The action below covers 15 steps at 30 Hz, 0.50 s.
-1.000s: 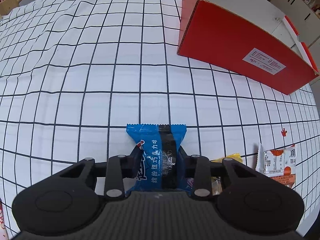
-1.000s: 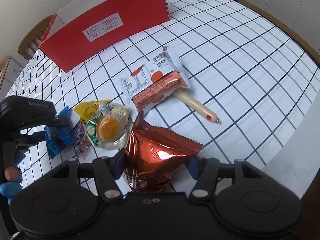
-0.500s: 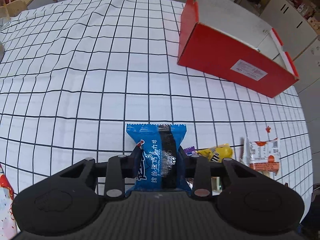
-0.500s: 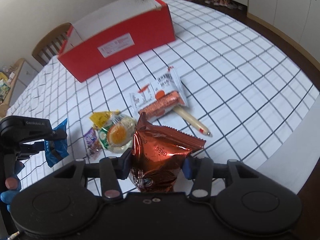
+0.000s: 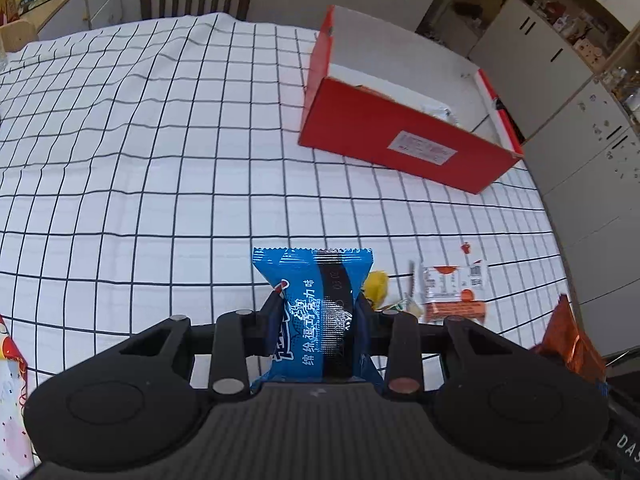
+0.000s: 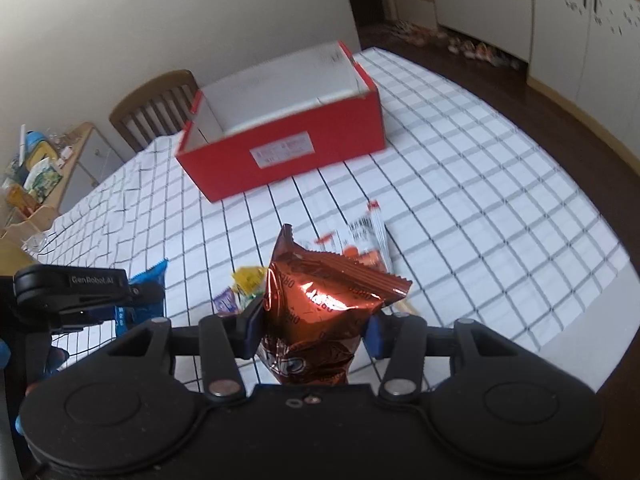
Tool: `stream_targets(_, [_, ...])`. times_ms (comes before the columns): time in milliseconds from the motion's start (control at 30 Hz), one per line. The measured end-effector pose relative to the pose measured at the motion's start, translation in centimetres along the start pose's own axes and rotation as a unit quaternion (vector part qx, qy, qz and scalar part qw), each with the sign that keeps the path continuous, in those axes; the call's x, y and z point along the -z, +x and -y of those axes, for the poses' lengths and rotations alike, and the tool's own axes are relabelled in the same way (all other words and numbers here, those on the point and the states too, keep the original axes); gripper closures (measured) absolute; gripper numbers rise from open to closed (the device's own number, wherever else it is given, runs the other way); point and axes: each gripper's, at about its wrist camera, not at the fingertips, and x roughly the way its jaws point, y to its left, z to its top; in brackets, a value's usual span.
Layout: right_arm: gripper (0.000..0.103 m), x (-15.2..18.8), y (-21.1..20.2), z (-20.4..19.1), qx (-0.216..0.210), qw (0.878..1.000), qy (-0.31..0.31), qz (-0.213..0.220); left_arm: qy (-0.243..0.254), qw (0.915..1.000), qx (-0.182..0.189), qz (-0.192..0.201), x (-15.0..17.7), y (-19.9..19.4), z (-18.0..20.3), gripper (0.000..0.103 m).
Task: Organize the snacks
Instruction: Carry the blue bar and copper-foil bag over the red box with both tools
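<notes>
Both packets pinched, box far ahead.
Your left gripper [image 5: 318, 312] clamps the blue packet [image 5: 316, 300]; your right gripper [image 6: 314, 326] clamps the copper packet [image 6: 320, 312]. Risk: slick foil slips before the red box [image 6: 288, 152], or drops onto near snacks.

Bare checked desk [image 5: 160, 184] lies open between the snack pile [image 6: 248, 284] and the red cardboard box [image 5: 396, 140]. The box's top is open (one packet [image 5: 438, 112] inside), its near wall [image 6: 280, 156] upright across the way.
</notes>
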Motion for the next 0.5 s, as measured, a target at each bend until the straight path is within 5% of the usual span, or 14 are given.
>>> stream_targets(500, [0.056,-5.3,-0.9,-1.6,-0.012,0.991,-0.115,0.064,0.057,0.9956,0.035,0.065,-2.5,-3.3,5.2,0.068])
